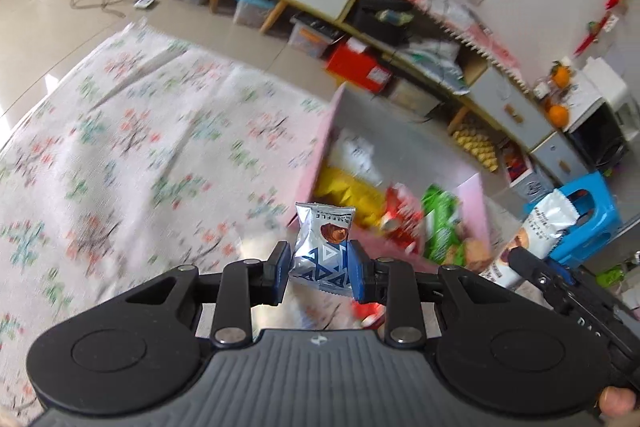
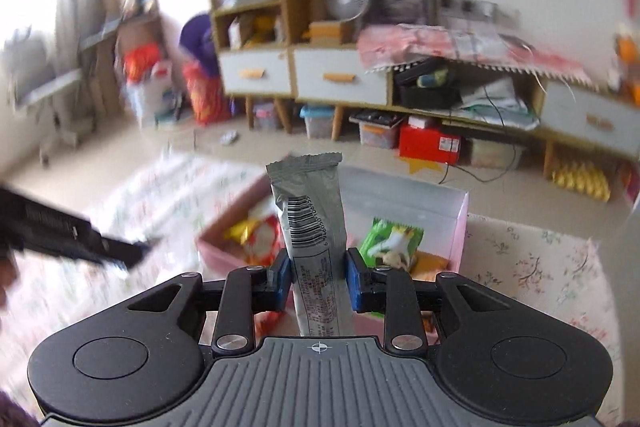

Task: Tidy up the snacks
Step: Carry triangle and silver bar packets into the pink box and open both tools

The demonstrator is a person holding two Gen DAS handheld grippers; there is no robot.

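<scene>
Right, your left tongs [image 1: 320, 265] pinch a small silver snack packet [image 1: 322, 247] above the flowered table cloth [image 1: 120, 147]; your right tongs [image 2: 318, 277] clamp a long grey bar wrapper [image 2: 314, 227] upright, over the pink box [image 2: 460, 227] of snacks.

The left tool [image 1: 320, 273] is matt black plastic with blue pads and shiny metal rivets; it grips a glossy silver foil packet [image 1: 323, 247]. The right tool [image 2: 319, 277], of the same make, grips a dull grey foil wrapper [image 2: 314, 219]. Beyond the wrapper stands a smooth pink box [image 2: 460, 223] on a woven, flower-printed cloth [image 1: 132, 131].
</scene>
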